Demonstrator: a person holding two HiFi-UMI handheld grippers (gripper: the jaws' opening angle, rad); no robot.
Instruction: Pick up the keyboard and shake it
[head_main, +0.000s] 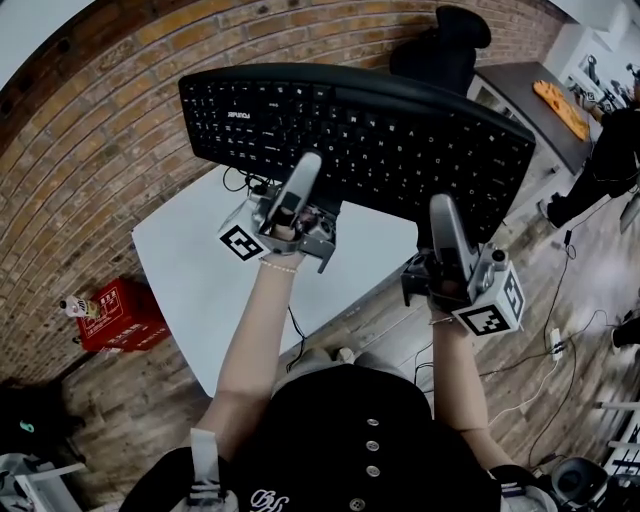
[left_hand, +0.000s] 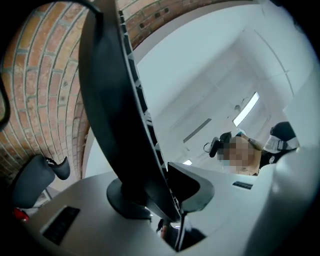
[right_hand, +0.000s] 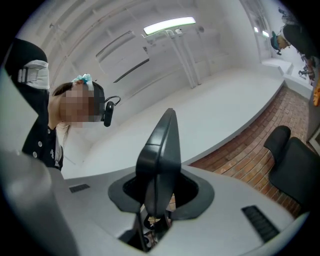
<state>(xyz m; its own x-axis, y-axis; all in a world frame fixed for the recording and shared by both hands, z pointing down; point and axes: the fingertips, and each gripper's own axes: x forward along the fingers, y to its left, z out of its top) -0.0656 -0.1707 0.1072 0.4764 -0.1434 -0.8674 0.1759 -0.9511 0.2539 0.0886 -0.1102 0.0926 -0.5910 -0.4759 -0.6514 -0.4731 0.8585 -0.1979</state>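
A black keyboard (head_main: 360, 130) is held up in the air above the table, tilted so its keys face me. My left gripper (head_main: 303, 178) is shut on its near edge left of the middle. My right gripper (head_main: 441, 212) is shut on the same edge toward the right end. In the left gripper view the keyboard (left_hand: 112, 110) rises edge-on between the jaws of the left gripper (left_hand: 159, 197), which press on both its faces. In the right gripper view the keyboard's end (right_hand: 161, 150) stands as a thin dark blade clamped in the right gripper (right_hand: 156, 197).
A white table (head_main: 195, 265) lies below the keyboard, against a brick wall (head_main: 70, 150). A red crate (head_main: 120, 315) sits on the wooden floor at left. A black chair (head_main: 445, 45) stands behind, and a dark desk (head_main: 530, 95) at far right. Cables trail over the floor (head_main: 560, 345).
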